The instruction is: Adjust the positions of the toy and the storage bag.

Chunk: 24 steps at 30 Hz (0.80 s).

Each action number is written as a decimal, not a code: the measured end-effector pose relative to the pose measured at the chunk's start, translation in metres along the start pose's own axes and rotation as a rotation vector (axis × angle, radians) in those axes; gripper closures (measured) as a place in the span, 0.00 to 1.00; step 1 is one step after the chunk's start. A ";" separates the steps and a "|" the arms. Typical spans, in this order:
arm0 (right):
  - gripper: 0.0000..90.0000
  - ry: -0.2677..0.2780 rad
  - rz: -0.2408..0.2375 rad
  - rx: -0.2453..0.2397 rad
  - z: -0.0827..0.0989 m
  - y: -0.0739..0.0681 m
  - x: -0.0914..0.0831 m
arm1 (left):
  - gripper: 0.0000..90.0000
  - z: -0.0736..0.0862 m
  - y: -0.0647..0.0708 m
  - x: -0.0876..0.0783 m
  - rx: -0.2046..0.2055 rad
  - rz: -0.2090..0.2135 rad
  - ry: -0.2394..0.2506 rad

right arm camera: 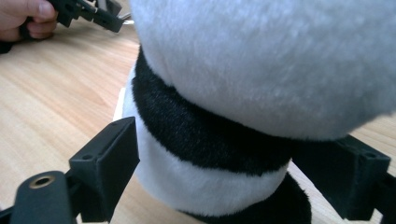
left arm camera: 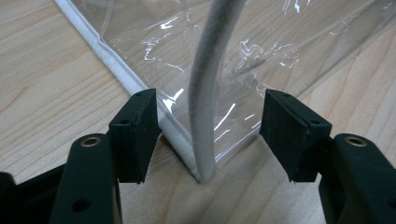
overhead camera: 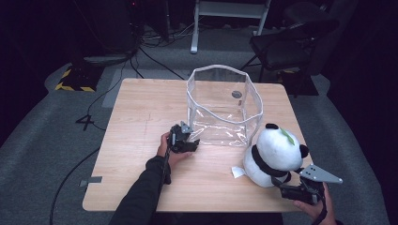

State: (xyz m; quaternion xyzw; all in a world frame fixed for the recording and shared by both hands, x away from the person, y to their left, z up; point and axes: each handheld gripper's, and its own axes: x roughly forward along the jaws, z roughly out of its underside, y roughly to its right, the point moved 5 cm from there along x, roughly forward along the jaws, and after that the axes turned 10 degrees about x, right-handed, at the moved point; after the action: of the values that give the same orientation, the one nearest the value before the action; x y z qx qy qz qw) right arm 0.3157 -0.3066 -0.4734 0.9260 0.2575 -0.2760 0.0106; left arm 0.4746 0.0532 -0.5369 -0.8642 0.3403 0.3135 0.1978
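Observation:
A clear plastic bag point(overhead camera: 223, 108) with white piping stands open-topped on the far middle of the wooden table point(overhead camera: 141, 108). My left gripper point(overhead camera: 191, 139) is at its near left bottom corner. In the left gripper view the jaws point(left arm camera: 208, 135) straddle the upright corner piping point(left arm camera: 205, 107), with gaps on both sides. A black-and-white panda plush point(overhead camera: 274, 150) sits to the right of the bag. My right gripper point(overhead camera: 285, 186) is at its near right side, low down. Its wide jaws point(right arm camera: 233, 163) flank the panda's body point(right arm camera: 210, 182) and just touch the fur.
A white tag point(overhead camera: 237, 172) lies on the table at the panda's left. Beyond the table a dark chair point(overhead camera: 286, 42) stands at the back right, a white frame point(overhead camera: 230, 18) at the back middle, and cables run over the grey floor point(overhead camera: 61, 154).

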 end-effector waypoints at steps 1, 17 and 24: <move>0.17 0.004 0.006 -0.002 0.000 0.000 0.001 | 0.44 -0.001 0.001 0.000 0.003 -0.008 0.003; 0.15 0.061 0.047 -0.011 -0.016 -0.006 0.008 | 0.95 0.003 -0.005 -0.011 0.083 0.023 0.005; 0.22 0.057 0.083 -0.025 -0.017 -0.005 0.012 | 0.96 0.011 -0.011 -0.021 0.078 0.051 0.001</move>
State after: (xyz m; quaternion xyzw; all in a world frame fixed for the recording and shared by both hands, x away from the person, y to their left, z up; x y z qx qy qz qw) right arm 0.3303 -0.2938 -0.4641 0.9432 0.2225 -0.2453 0.0262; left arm 0.4656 0.0771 -0.5292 -0.8470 0.3744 0.3043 0.2232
